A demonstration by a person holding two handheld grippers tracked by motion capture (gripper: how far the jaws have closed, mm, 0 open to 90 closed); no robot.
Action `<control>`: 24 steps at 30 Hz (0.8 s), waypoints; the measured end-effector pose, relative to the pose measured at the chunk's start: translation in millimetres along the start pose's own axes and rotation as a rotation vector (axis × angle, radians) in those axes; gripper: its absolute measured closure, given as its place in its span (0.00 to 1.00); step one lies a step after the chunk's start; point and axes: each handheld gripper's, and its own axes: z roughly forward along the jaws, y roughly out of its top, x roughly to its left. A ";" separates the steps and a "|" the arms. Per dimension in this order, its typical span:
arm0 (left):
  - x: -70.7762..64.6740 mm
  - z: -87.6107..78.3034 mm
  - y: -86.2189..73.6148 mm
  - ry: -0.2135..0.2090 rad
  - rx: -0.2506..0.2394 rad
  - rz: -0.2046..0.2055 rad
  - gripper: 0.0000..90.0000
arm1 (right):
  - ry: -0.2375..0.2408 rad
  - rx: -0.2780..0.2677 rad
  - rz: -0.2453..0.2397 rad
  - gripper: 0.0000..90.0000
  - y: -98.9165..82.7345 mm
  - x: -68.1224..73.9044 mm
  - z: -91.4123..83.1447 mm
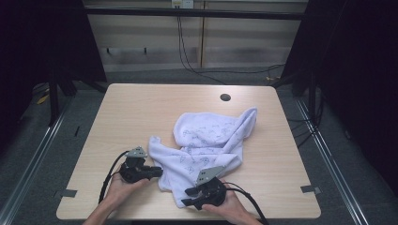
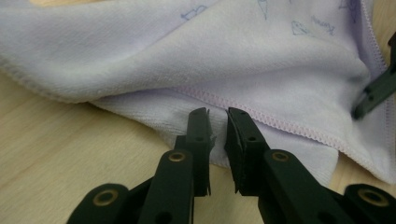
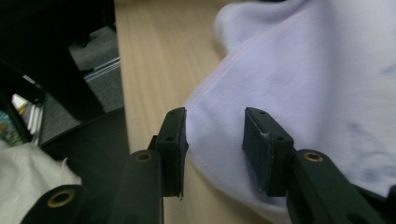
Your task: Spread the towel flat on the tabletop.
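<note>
1. Working a crumpled lilac towel (image 1: pixel 206 145), lying right of centre toward the counter's (image 1: pixel 141 112) near edge.
2. Left tool (image 2: pixel 217 114) slightly apart at a hem, nothing clamped.
3. Right tool (image 3: pixel 212 126) apart over the near corner.
4. Next, probably: pinch both corners, spread flat.

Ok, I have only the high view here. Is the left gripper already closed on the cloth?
Observer: No. The left gripper view shows the left gripper with a narrow gap between its fingers. Nothing is pinched, and the lilac cloth lies just beyond the tips.
Operator: And the right one?
Observer: The right gripper is open wider. The cloth's edge is seen through the gap, not pressed.
Operator: Is the cloth a single layer at the left fingers?
Observer: No, two layers. An edge with a pink stitched hem lies over a lower layer.
</note>
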 end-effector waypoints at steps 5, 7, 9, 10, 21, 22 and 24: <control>-0.1 0.2 0.5 -0.007 0.004 -0.010 0.87 | -0.027 -0.024 -0.070 0.64 -3.1 9.4 4.2; 0.6 0.5 0.3 -0.008 -0.002 -0.023 0.87 | -0.073 -0.019 -0.118 0.66 -3.6 15.5 5.4; 0.5 0.4 0.2 -0.006 -0.005 -0.028 0.87 | -0.127 -0.014 -0.162 0.78 -4.3 20.1 6.2; 0.5 0.4 0.2 -0.006 -0.005 -0.028 0.87 | -0.127 -0.014 -0.162 0.78 -4.3 20.1 6.2; -1.3 -3.0 -1.9 0.015 0.006 -0.014 0.87 | -0.149 -0.152 0.043 0.97 -1.2 -19.0 -68.7; -1.5 -2.4 -1.8 0.018 0.002 -0.011 0.87 | -0.223 -0.219 0.087 0.97 -7.5 -31.5 -101.1; -2.8 -2.1 -0.6 0.029 0.010 -0.001 0.87 | -0.270 -0.268 0.128 0.97 -15.3 -43.1 -123.7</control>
